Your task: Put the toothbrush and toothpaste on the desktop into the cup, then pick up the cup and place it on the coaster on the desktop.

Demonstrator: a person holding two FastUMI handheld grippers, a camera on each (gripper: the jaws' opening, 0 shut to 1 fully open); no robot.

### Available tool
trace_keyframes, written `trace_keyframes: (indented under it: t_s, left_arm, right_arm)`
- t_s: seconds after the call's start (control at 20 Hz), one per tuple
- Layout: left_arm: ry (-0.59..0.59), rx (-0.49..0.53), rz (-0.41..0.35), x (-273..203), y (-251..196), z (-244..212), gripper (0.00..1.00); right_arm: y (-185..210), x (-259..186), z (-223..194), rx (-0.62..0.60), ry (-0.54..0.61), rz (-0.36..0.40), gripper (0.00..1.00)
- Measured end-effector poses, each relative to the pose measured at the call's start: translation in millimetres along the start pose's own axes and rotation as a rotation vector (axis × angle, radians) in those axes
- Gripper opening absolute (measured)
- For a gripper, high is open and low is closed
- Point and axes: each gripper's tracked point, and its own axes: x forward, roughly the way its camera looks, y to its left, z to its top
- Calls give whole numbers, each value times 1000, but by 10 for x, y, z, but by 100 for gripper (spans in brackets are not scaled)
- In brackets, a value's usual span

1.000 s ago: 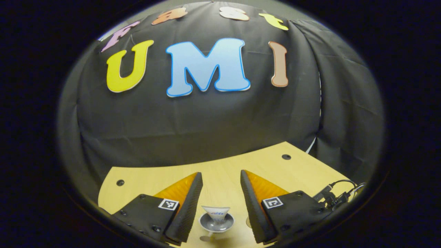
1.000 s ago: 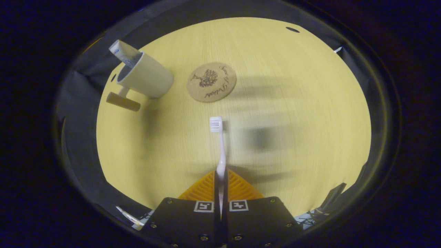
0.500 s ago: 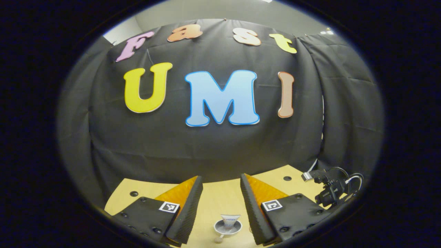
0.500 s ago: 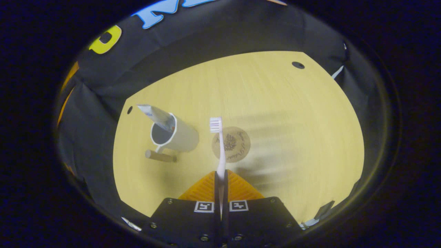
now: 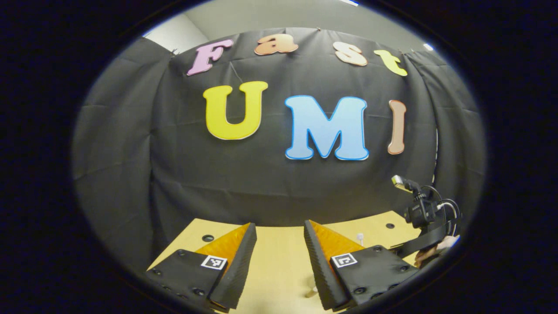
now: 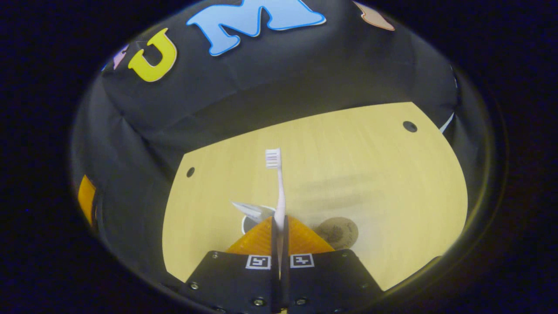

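Spreading across the lower part of both views is the pale wood-grain bench (image 6: 348, 174), with small dark round holes near its far edge and the black cloth wall behind it. On it, in the right gripper view, the white cup (image 6: 246, 223) stands just left of the claw's fingers, largely hidden by them, with the flat crimped end of the toothpaste tube (image 6: 248, 208) jutting out of its mouth. Just right of the fingers lies the round brown coaster (image 6: 338, 231), apart from the cup; it bears a dark tree-like drawing and curved script too small to read. The right claw (image 6: 279, 224) is clenched on the white toothbrush (image 6: 277, 187), which stands straight up between its fingers, bristle head topmost, above the bench. Each finger block carries a small square black-and-white marker. In the left gripper view the left claw (image 5: 280, 253) is released, fingers wide apart over bare bench; at the far right a hand holds the other tool with its cables.
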Motion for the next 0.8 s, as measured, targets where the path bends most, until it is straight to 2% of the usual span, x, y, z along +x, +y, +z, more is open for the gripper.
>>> trace_keyframes:
  t_s: [0.15, 0.3, 0.65, 0.8]
  left_arm:
    - [7, -8, 30, -79, 195, -12, 72]
    - [18, -8, 52, -102, 301, -48, 72]
    - [52, -23, 54, -123, 326, -172, 72]
    - [67, -27, 50, -99, 301, -210, 73]
  right_arm:
    - [100, 72, 220, 41, -84, -1, 2]
    - [67, 182, 307, 40, -153, -33, 2]
    - [60, 460, 135, 39, -251, -52, 2]
    - [124, 441, 54, 19, -281, -37, 2]
